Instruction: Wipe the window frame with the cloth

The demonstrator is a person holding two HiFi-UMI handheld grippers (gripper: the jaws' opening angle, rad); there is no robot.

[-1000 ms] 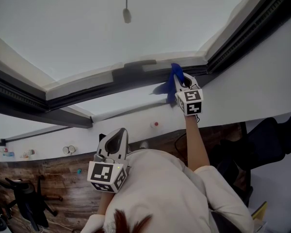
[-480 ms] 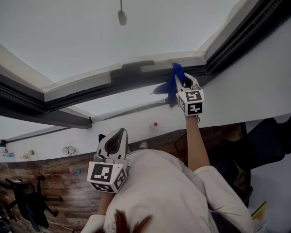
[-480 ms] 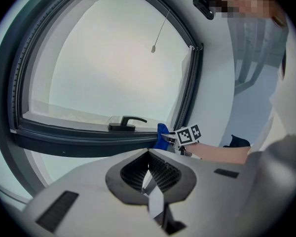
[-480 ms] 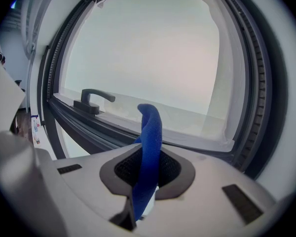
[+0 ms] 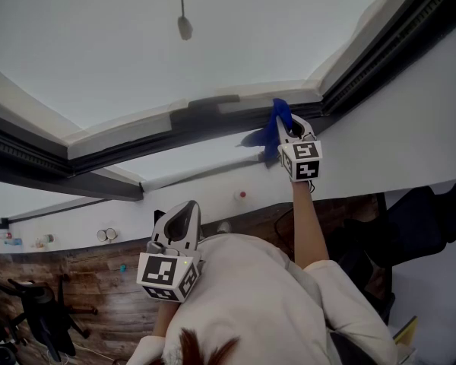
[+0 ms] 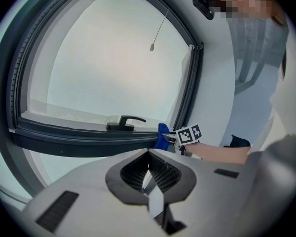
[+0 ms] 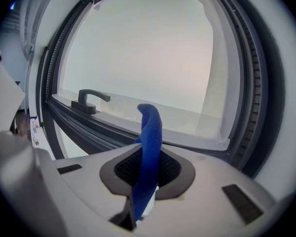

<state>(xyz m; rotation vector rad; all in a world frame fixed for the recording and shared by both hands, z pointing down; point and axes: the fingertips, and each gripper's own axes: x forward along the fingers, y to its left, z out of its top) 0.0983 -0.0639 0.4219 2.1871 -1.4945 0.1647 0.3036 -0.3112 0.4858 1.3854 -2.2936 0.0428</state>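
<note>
right gripper [image 5: 283,122] — jaws clamped on cloth [image 5: 267,137] at window frame [image 5: 152,139] corner | left gripper [image 5: 190,207] — jaws together, empty, well apart

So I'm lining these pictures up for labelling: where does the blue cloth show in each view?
Head view: the cloth is right of centre, against the dark window frame, held by the right gripper.
Left gripper view: the cloth is small, just right of centre, beside the marker cube.
Right gripper view: the cloth is at bottom centre, standing up between the jaws.
Shared landmark: the window frame's dark lower rail.
</note>
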